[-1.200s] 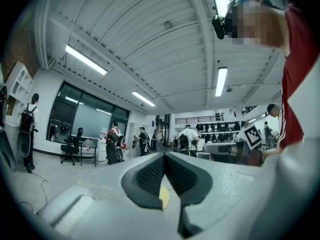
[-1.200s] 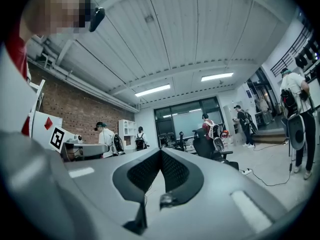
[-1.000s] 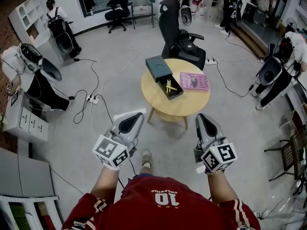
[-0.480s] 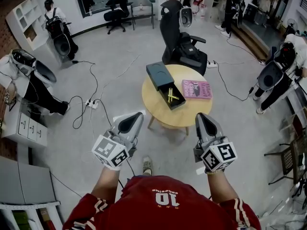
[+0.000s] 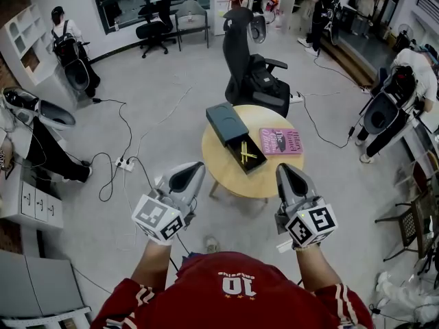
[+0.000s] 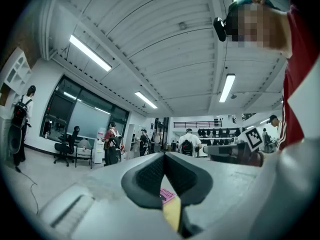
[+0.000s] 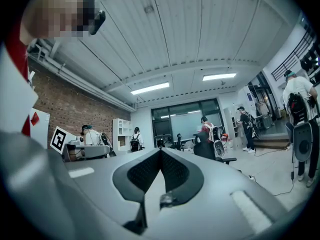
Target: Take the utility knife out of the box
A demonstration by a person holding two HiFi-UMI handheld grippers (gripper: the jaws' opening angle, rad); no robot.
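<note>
On a round wooden table ahead lies a dark box, its tray slid out toward me. A yellow utility knife lies in that tray. My left gripper and right gripper are held level side by side, short of the table's near edge. Both are shut with nothing between the pads. In the left gripper view the left gripper shows its jaws meeting, with a sliver of the table below them. The right gripper has its jaws together in the right gripper view too.
A pink book lies on the table right of the box. A black office chair stands behind the table. Cables and a power strip lie on the floor to the left. Several people stand around the room's edges.
Both grippers have been carried forward toward the table, which now sits closer in the head view. Their jaws stayed shut.
</note>
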